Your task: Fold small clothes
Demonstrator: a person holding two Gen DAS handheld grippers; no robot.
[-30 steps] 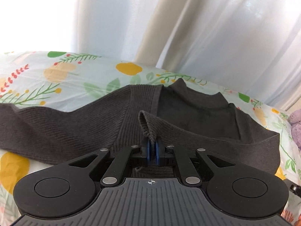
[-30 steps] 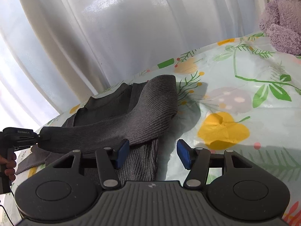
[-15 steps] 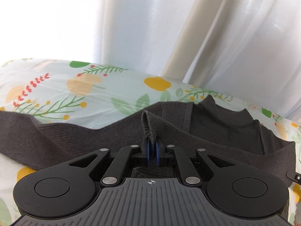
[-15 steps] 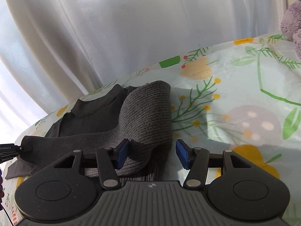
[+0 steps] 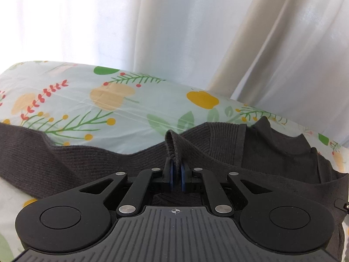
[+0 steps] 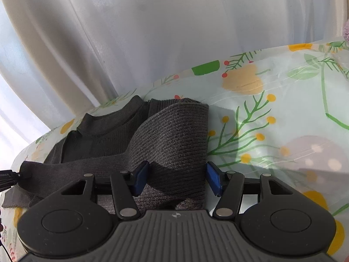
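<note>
A dark grey ribbed knit sweater lies on the floral tablecloth. My left gripper is shut on the cuff of one sleeve, held just above the sweater body. In the right wrist view the sweater has its right sleeve folded across the body. My right gripper is open, its blue pads either side of the folded sleeve edge. The left gripper's tip shows at the far left, holding the sleeve end.
White curtains hang close behind the table's far edge. A purple plush toy peeks in at the right edge of the right wrist view. Bare floral cloth lies to the right of the sweater.
My left gripper has carried the cuff leftward, away from the neckline. My right gripper has moved left over the folded sleeve, which now lies between its open pads.
</note>
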